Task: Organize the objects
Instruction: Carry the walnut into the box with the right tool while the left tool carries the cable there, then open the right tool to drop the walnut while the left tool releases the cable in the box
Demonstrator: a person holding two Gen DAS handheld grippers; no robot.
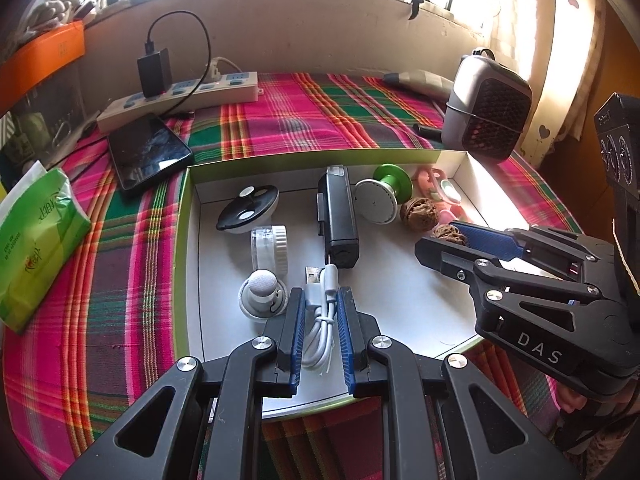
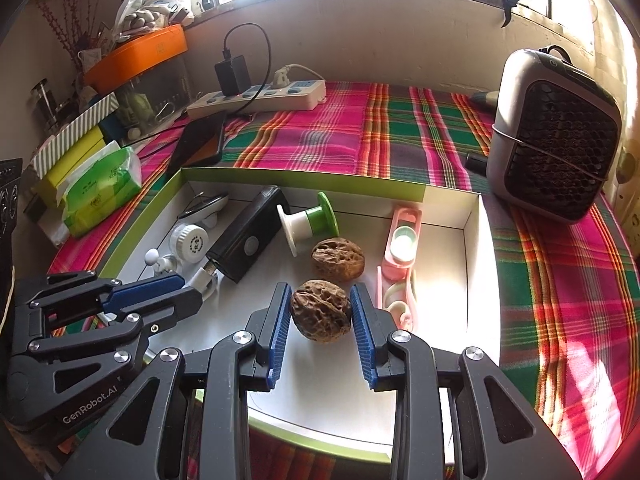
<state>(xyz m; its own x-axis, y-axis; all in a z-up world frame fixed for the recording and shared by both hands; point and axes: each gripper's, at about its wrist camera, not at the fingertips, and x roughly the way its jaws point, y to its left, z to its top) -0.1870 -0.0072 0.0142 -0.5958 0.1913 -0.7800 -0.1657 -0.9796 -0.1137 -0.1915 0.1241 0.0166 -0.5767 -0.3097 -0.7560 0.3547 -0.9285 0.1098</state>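
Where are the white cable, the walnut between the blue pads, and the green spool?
white cable (image 1: pixel 320 312): left wrist view, on its coiled bundle between the pads.
walnut (image 2: pixel 321 311): right wrist view, on the middle of its wrinkled shell.
green spool (image 2: pixel 310 224): right wrist view, on its middle barrel.

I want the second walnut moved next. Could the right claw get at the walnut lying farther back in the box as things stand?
Probably not yet: the right claw is shut on the near walnut. Once that is let go, the far walnut lies just beyond it, open from above, with only the green spool close behind.
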